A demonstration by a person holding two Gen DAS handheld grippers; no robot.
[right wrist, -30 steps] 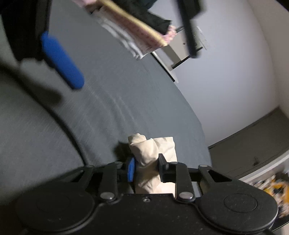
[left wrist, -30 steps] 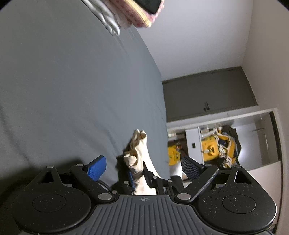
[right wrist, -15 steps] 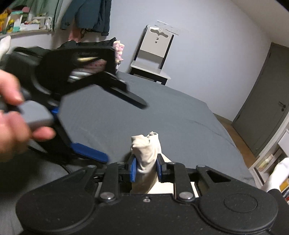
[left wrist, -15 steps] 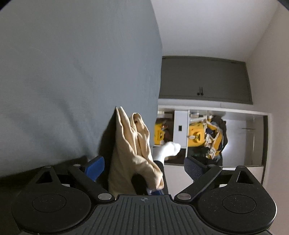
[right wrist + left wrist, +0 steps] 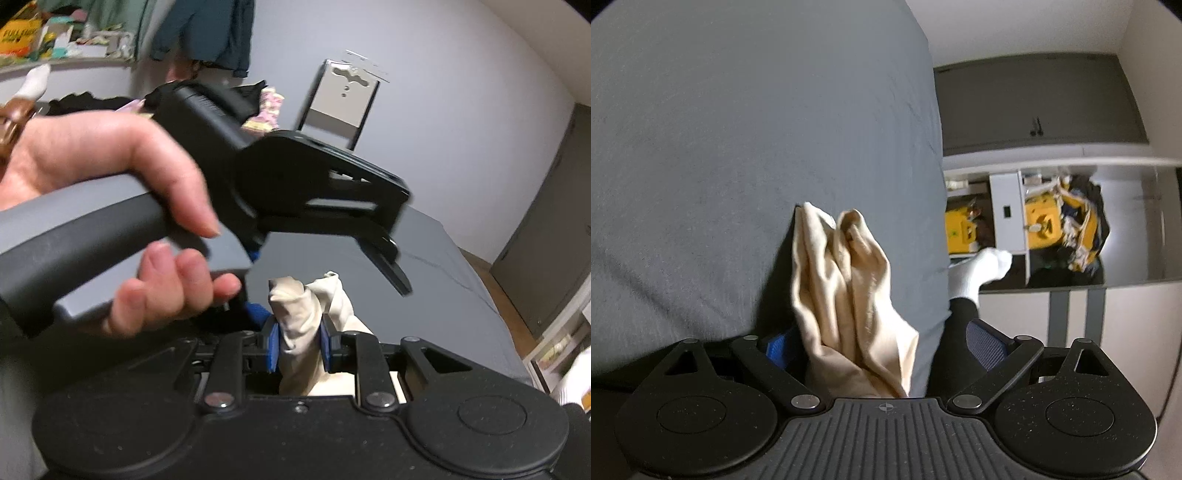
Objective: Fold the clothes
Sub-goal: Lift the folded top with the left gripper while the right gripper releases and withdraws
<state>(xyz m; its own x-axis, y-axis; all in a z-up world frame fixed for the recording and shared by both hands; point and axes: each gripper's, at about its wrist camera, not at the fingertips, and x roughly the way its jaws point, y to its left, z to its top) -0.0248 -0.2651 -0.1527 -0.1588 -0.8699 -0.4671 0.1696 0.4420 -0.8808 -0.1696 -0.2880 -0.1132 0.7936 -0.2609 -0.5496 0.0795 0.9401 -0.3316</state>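
Since half a second ago your left gripper (image 5: 884, 349) has closed in beside the cream garment (image 5: 299, 332); its jaws stand wide, gripping nothing. Your right gripper (image 5: 298, 345) pinches that bunched cloth above the grey bed (image 5: 738, 147).

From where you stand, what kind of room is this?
Most likely a bedroom. A wide bed with a grey sheet fills the middle, clothes hang on the wall behind it, and a beige garment is being folded on it.
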